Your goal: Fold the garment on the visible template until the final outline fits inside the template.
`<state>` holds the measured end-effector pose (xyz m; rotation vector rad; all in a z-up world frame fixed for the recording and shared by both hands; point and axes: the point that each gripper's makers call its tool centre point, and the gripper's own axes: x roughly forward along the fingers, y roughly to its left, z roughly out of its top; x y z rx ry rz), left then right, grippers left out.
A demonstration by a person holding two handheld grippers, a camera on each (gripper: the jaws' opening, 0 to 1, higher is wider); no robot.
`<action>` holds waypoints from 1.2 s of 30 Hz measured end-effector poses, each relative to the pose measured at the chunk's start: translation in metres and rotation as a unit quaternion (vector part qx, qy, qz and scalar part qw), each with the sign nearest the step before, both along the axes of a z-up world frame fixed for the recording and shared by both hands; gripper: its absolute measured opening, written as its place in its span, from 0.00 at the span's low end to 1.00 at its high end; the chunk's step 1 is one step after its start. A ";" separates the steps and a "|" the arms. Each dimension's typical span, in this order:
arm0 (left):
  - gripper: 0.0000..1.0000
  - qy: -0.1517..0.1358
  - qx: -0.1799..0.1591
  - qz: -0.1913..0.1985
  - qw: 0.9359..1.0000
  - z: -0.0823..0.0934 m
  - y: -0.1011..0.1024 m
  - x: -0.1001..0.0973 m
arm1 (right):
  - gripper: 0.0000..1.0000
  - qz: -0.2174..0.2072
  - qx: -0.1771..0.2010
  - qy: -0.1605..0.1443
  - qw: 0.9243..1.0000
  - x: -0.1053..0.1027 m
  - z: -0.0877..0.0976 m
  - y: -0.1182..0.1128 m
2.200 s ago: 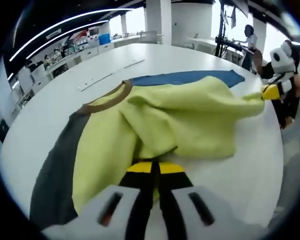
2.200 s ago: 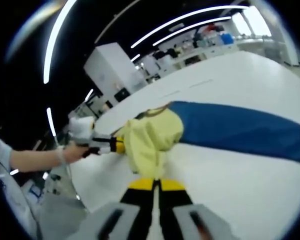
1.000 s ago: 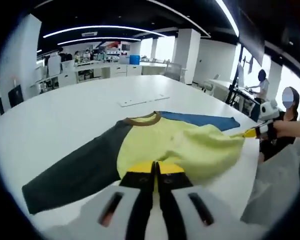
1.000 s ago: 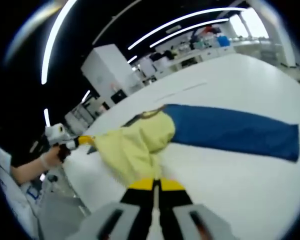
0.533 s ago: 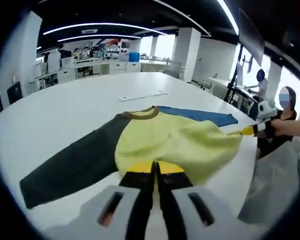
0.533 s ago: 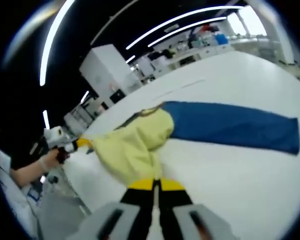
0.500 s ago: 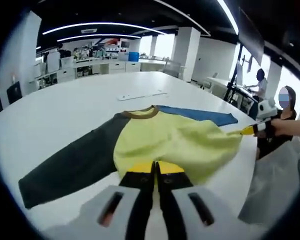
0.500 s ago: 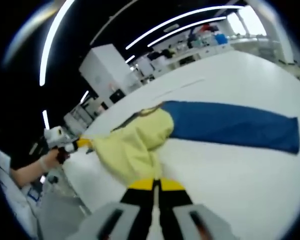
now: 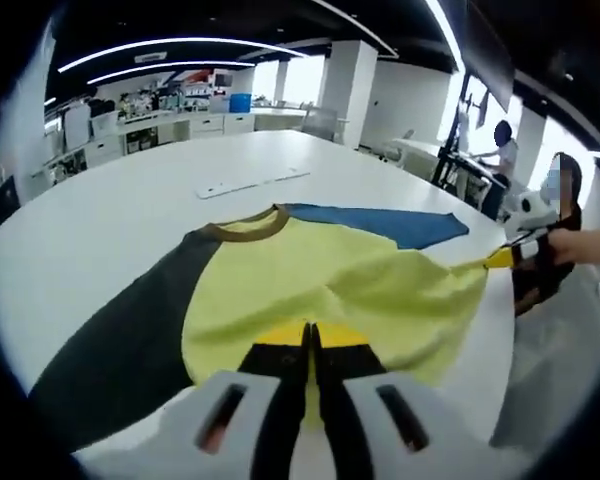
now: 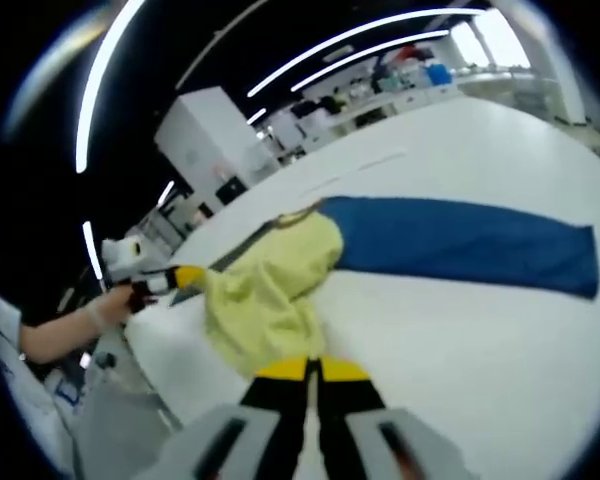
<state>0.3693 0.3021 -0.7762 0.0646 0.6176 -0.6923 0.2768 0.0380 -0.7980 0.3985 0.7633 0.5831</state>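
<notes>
Clearly the garment [image 9: 310, 290] is soft and light: its yellow body is held stretched over the white table [image 9: 110, 210], the dark sleeve [image 9: 110, 350] and blue sleeve [image 10: 460, 245] lying flat on it. The left gripper [image 9: 308, 345] is seen closed on the hem's near corner, and the right gripper [image 10: 310, 372] closed on the opposite corner (the cloth sags between them). Such fabric is best taken at corners or seams and kept taut, since wrinkles are likely otherwise. No template can be made out.
</notes>
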 end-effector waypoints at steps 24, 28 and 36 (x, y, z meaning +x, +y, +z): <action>0.26 -0.006 0.003 -0.017 1.000 0.001 0.001 -0.002 | 0.00 -0.004 0.004 0.002 1.000 0.000 -0.001 0.002; 0.32 -0.008 0.012 -0.018 1.000 0.003 0.005 -0.013 | 0.00 -0.003 0.004 0.001 1.000 -0.001 0.000 0.002; 0.30 0.015 0.014 0.013 1.000 -0.010 0.034 -0.025 | 0.00 -0.003 0.005 0.002 1.000 -0.003 -0.001 0.002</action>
